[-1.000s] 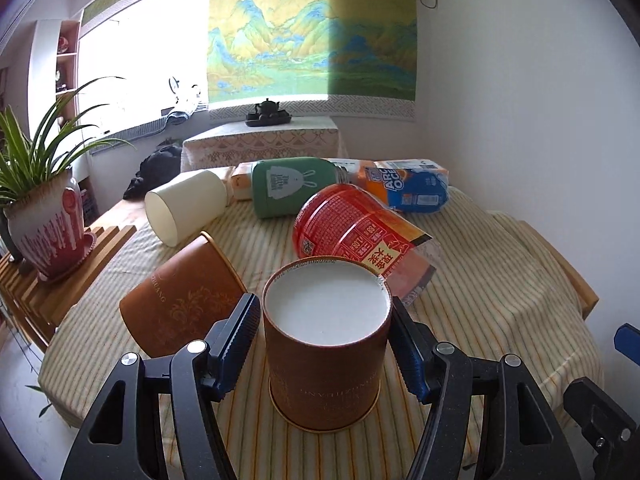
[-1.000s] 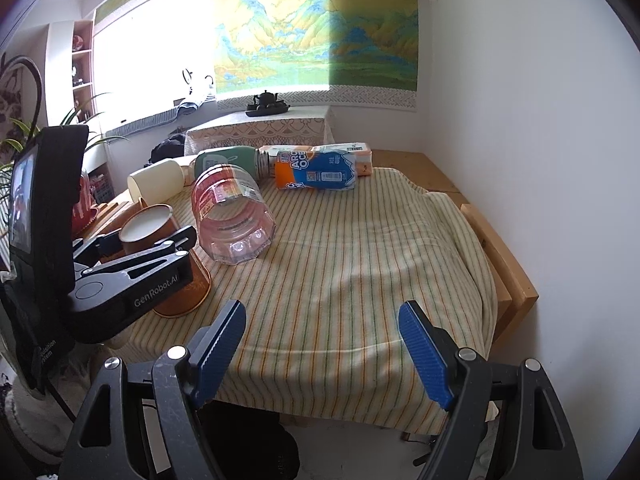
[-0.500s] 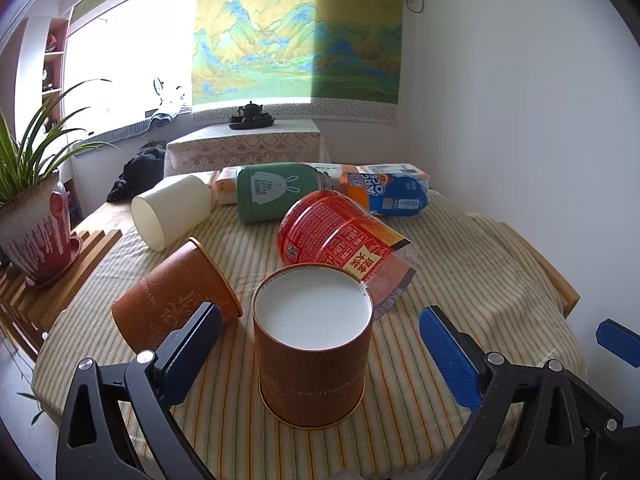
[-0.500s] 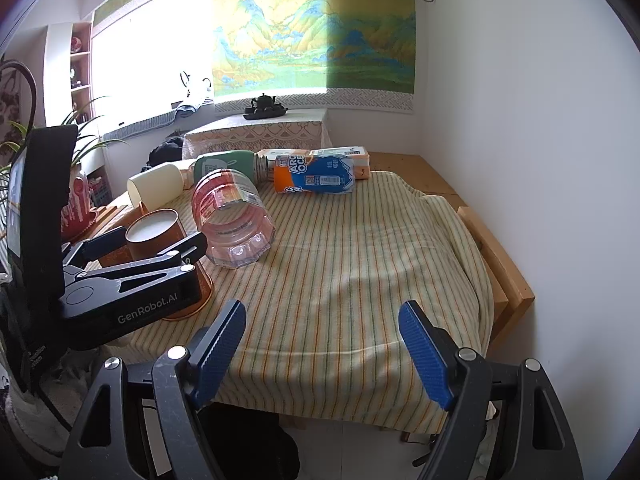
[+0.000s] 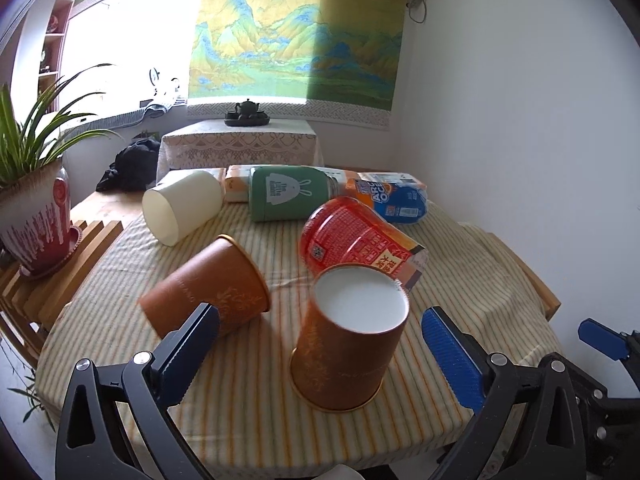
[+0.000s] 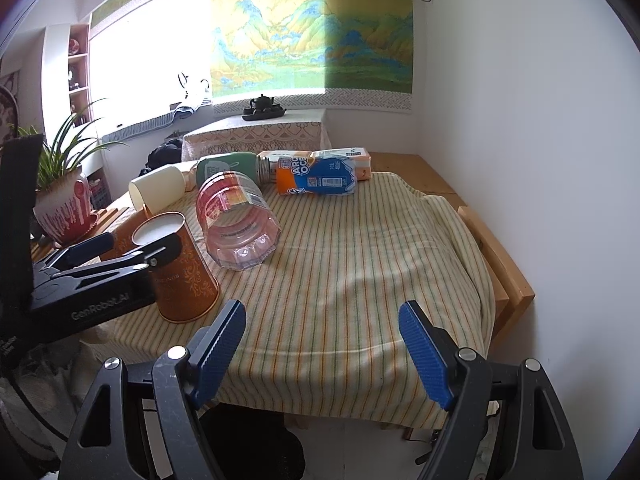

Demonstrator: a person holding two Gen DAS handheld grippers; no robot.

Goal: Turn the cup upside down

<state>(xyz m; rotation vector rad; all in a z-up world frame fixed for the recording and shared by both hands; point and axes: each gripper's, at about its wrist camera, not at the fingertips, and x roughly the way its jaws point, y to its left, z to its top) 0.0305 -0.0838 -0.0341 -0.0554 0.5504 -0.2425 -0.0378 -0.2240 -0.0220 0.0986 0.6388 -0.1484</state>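
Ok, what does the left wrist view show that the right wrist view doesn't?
Left wrist only: the second brown cup lying on its side, and the left gripper open, its pads clear of the upside-down brown cup.

Right wrist only: the bare wooden table edge beyond the cloth, and the open, empty right gripper.

Both: the inverted cup rim-down on the striped tablecloth, the clear red-labelled jar, white cup and green bottle.

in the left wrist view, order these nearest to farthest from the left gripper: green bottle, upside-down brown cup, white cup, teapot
Measured from the left gripper:
1. upside-down brown cup, standing between the open fingers.
2. white cup, lying on its side, far left of the table.
3. green bottle, lying at the table's back; close to the white cup's range.
4. teapot, on the cabinet beyond.
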